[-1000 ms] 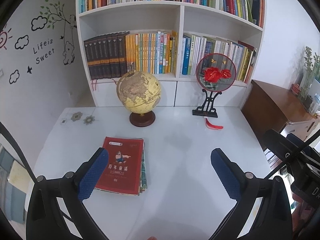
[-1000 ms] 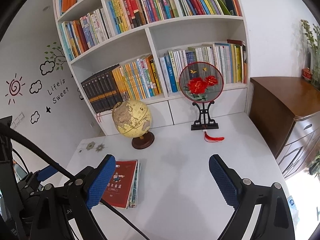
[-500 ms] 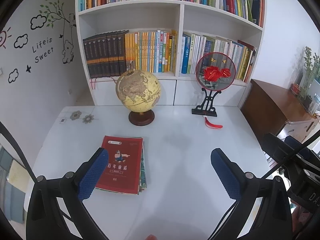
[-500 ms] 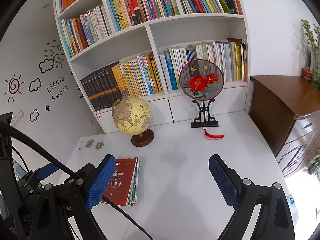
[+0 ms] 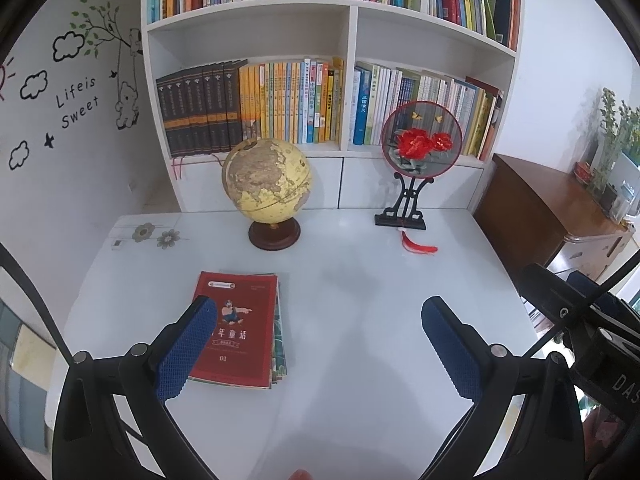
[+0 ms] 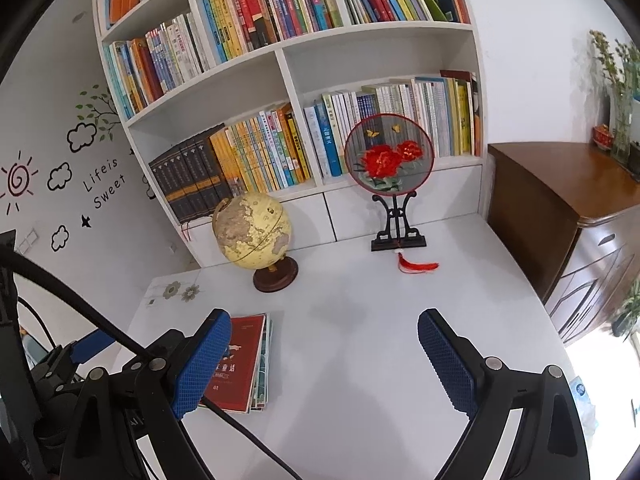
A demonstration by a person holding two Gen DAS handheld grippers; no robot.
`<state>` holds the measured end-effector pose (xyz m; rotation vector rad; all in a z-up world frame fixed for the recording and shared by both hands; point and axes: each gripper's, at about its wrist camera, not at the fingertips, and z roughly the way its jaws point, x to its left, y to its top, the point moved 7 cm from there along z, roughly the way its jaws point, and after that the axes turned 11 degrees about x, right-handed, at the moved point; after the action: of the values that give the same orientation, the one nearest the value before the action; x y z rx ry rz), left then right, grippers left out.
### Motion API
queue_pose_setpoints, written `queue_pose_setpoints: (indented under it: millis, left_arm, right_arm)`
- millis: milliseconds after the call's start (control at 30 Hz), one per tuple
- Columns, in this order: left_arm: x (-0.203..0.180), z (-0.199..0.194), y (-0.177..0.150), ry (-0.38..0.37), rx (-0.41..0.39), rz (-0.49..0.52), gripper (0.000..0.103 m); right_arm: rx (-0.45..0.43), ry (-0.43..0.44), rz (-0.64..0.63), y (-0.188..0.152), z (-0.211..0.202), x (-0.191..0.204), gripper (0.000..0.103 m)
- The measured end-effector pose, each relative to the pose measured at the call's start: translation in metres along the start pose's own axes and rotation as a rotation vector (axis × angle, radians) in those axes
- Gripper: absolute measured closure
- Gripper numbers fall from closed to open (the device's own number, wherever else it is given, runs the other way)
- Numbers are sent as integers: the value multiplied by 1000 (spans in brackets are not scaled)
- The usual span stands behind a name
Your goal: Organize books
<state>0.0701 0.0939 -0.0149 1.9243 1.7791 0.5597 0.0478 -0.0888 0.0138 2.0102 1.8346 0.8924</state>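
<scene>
A short stack of thin books with a red cover on top (image 5: 240,328) (image 6: 242,360) lies flat on the white table (image 5: 360,360), left of centre. My left gripper (image 5: 320,348) hangs open above the table, its left finger overlapping the stack's near left corner in the view. My right gripper (image 6: 324,360) is open too, with nothing between its pads, and the stack shows just behind its left finger. The white bookshelf (image 5: 348,80) (image 6: 288,80) behind the table holds rows of upright books.
A yellow globe (image 5: 267,184) (image 6: 252,236) on a wooden base stands at the back centre. A round red-flower fan on a black stand (image 5: 420,148) (image 6: 390,160) with a red tassel (image 5: 416,244) sits back right. A brown cabinet (image 5: 560,208) (image 6: 580,220) flanks the table's right edge.
Both cameras have pulled back and risen a little, so the table, globe and stack sit slightly lower and farther. Both grippers stay open.
</scene>
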Motion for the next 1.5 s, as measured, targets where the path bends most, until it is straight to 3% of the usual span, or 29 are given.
queue_pose_setpoints:
  millis: [267,567,1500]
  left_arm:
    - [9,-1,1,67,-13,-15,1]
    - [11,5,0,70,13,-37,1]
    - [6,17,-3,43,61,-52,1]
  right_arm:
    - [-6,-74,-28,-1,1,-1,9]
    - [-27,-101,-84,2,-2,2,9]
    - [4,-79,-75,0,5,-1,9]
